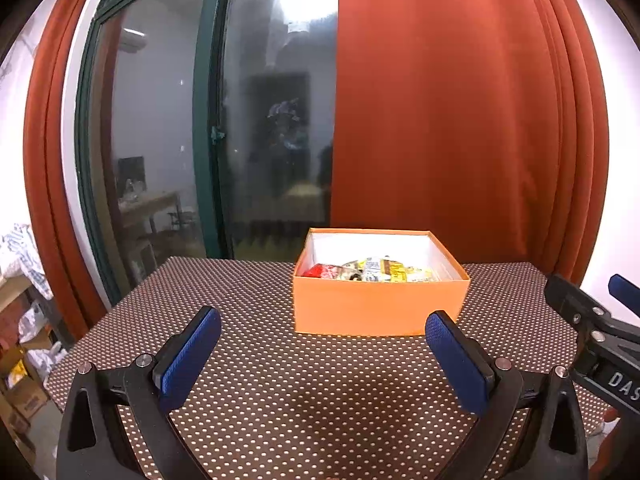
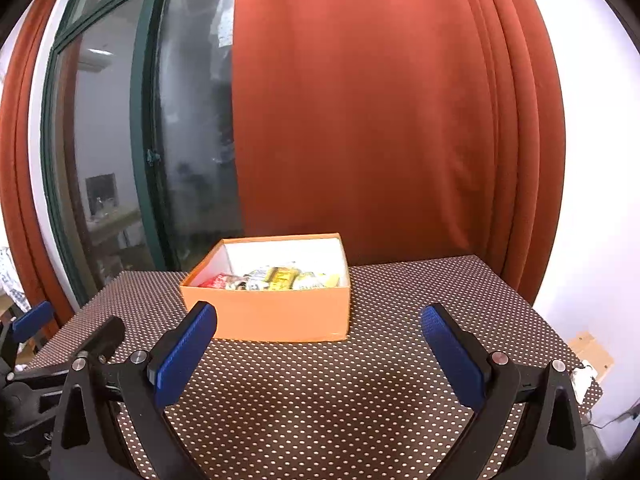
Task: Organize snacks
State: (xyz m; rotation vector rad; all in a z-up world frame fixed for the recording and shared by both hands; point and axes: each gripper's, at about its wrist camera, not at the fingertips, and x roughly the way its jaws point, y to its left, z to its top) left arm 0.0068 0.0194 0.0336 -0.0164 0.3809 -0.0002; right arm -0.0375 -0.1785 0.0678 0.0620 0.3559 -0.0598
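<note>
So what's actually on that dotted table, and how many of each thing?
Orange box: 1
Snack packets heaped inside it: too jumbled to count
Left tool, open and empty: 1
Right tool, open and empty: 1
Total: 3, plus the snacks

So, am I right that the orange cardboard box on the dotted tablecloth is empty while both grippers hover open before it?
Not quite: the orange cardboard box holds wrapped snacks, as the left wrist view shows. It does sit on the dotted tablecloth, with the left gripper and right gripper open.
</note>
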